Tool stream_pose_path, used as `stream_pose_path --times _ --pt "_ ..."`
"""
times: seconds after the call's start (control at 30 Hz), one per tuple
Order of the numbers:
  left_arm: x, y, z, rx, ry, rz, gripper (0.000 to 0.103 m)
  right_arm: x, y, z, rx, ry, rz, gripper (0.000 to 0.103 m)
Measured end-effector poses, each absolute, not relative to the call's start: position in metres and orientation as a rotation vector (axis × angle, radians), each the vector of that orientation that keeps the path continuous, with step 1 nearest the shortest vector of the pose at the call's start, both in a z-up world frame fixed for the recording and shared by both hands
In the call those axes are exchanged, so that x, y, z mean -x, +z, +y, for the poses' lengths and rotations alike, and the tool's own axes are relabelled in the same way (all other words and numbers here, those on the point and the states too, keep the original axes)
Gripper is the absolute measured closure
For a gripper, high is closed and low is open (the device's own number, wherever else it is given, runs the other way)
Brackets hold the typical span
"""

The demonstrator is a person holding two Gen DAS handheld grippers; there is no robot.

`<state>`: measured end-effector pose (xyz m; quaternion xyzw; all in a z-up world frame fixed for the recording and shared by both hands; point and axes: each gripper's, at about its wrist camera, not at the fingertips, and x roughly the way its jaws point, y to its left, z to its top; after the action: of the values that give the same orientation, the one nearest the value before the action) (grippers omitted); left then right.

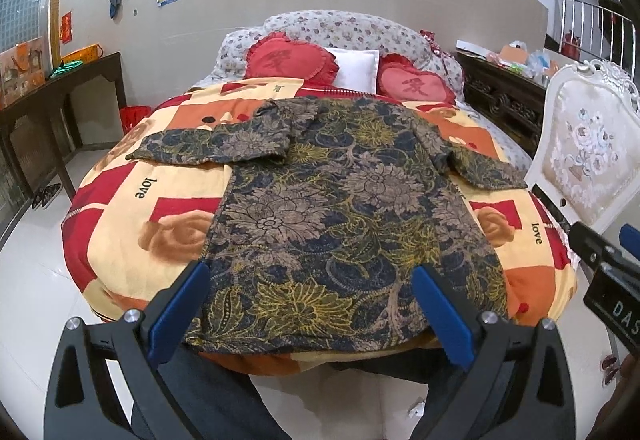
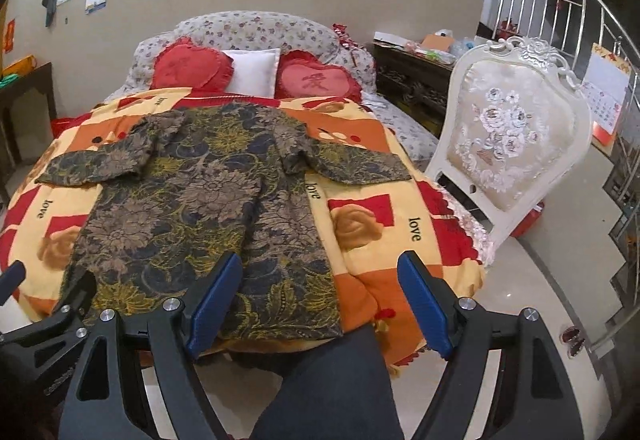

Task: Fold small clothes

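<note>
A dark floral shirt with gold, tan and navy flowers (image 1: 332, 208) lies flat on the bed, hem toward me, both short sleeves spread out to the sides. It also shows in the right wrist view (image 2: 200, 208). My left gripper (image 1: 312, 272) is open and empty, held above the hem. My right gripper (image 2: 320, 260) is open and empty, above the shirt's right hem corner and the quilt. Part of the right gripper shows at the right edge of the left wrist view (image 1: 608, 252).
The bed has a red, orange and cream quilt (image 1: 132, 224) with heart cushions (image 1: 292, 60) at the head. A white ornate chair (image 2: 508, 140) stands close at the bed's right. A dark side table (image 1: 60, 92) is on the left. My legs are below the bed's edge.
</note>
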<state>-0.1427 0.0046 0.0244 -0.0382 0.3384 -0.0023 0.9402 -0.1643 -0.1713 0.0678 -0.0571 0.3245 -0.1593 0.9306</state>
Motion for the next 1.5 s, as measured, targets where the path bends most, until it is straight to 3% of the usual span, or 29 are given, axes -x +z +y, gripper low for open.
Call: stream_pose_path --times 1.3,1.5 --pt "0.119 0.028 0.005 0.058 -0.001 0.711 0.0 0.155 0.058 -0.165 0.102 -0.222 0.703 0.021" --pt "0.073 0.045 0.037 0.111 0.056 0.695 0.0 0.128 0.097 -0.171 0.074 -0.02 0.555 0.021"
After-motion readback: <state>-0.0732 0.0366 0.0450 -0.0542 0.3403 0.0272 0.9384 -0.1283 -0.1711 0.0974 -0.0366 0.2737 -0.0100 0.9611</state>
